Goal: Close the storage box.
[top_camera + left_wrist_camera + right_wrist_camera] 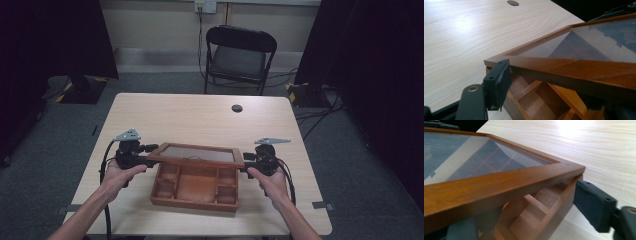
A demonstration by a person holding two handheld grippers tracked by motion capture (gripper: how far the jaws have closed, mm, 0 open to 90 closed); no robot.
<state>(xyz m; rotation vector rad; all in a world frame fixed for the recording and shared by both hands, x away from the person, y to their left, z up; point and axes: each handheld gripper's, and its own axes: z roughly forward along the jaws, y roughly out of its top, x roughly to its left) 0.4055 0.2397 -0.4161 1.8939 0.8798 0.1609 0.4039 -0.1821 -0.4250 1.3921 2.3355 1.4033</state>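
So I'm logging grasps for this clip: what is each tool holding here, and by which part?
Both hold the glass-paned lid of the wooden box, raised at the front: the left tool grips its front left corner, the right tool its front right corner.

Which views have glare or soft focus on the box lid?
Right gripper view: glare blows out the table, and the near edge of the lid is soft. Left gripper view: glass pane reflects dark shapes; the near frame edge blurs. High view: even dim light, dark room edges, no glare.
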